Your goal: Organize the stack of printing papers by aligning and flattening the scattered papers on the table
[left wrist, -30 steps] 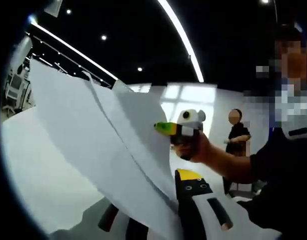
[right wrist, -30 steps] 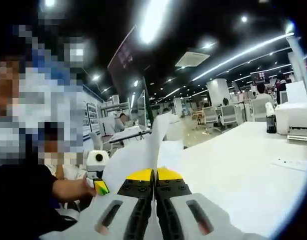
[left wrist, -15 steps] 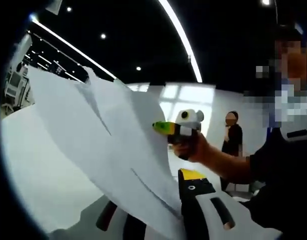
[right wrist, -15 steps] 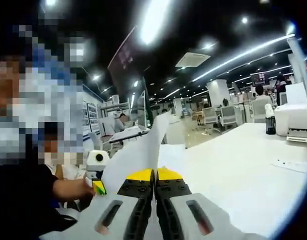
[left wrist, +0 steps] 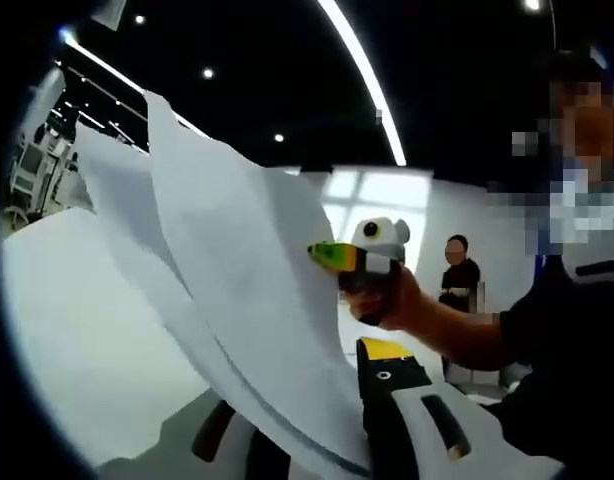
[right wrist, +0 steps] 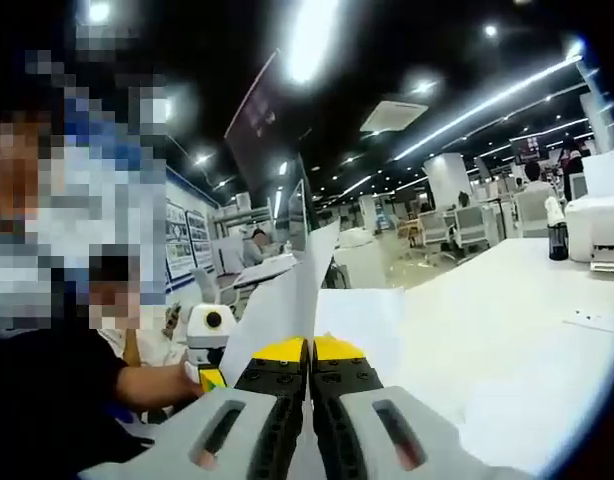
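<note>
A stack of white printing papers (left wrist: 227,290) stands on edge off the table, fanning up and to the left in the left gripper view. My left gripper (left wrist: 332,375) is shut on its lower part; the yellow-tipped jaw shows to the right of the sheets, and the other jaw is mostly hidden behind them. My right gripper (left wrist: 339,256), held by a hand, meets the stack's right edge. In the right gripper view my right gripper (right wrist: 309,350) is shut on the papers (right wrist: 282,295), which rise straight from its jaws. The left gripper (right wrist: 209,335) is low on the left.
A white table (right wrist: 507,330) stretches to the right, with a loose sheet (right wrist: 362,315) lying just beyond my jaws. A printer (right wrist: 602,225) and a dark bottle (right wrist: 556,230) stand at its far right. A person (left wrist: 557,330) is close by, and another person (left wrist: 455,280) stands behind.
The sheets have flexed and closed together, and their top edge now stands higher in the left gripper view. Both grippers keep their hold; the right gripper view has tilted slightly.
</note>
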Demonstrator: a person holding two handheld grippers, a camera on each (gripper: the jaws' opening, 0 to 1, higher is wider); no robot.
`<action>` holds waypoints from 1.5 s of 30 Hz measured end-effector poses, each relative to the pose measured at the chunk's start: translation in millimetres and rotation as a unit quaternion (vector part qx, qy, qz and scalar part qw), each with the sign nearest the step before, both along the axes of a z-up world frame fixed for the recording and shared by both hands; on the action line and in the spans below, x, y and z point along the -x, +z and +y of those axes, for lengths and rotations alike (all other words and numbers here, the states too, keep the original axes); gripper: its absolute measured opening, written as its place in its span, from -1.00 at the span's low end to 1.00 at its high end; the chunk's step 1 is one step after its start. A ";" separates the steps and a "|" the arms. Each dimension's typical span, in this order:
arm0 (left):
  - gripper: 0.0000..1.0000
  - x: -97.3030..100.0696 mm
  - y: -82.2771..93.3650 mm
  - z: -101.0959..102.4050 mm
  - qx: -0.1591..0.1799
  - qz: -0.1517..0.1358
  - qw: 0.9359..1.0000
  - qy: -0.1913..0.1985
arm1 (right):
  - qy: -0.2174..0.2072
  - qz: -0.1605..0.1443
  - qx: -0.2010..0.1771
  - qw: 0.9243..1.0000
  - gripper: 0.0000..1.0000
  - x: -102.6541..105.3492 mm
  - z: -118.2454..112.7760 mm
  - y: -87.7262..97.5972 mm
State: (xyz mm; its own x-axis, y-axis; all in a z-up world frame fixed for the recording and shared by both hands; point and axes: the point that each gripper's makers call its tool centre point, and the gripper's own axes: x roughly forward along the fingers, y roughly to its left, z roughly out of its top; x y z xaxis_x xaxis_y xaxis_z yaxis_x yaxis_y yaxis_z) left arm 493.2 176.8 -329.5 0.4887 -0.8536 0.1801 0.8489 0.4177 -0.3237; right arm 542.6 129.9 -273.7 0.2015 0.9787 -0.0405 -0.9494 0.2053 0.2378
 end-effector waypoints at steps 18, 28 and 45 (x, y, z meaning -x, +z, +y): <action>-0.64 1.2 -1.4 -3.2 -0.015 -0.009 1.000 0.012 | 0.002 0.019 -0.001 1.000 -1.00 1.6 7.0 -8.3; -0.79 5.2 -3.9 -9.6 -0.037 -0.019 0.999 0.024 | 0.000 0.021 -0.001 1.000 -1.00 1.0 7.5 -11.3; -0.89 13.6 -3.1 -18.0 -0.058 -0.034 0.997 0.037 | -0.009 -0.002 0.012 1.000 -1.00 0.5 4.5 -11.4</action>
State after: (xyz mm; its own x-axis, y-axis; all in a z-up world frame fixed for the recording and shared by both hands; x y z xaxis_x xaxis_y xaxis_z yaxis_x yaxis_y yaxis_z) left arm 479.6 158.8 -332.7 0.5412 -0.8326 0.1178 0.8328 0.5114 -0.2122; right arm 542.1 134.4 -285.1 0.2184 0.9738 -0.0629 -0.9467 0.2271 0.2283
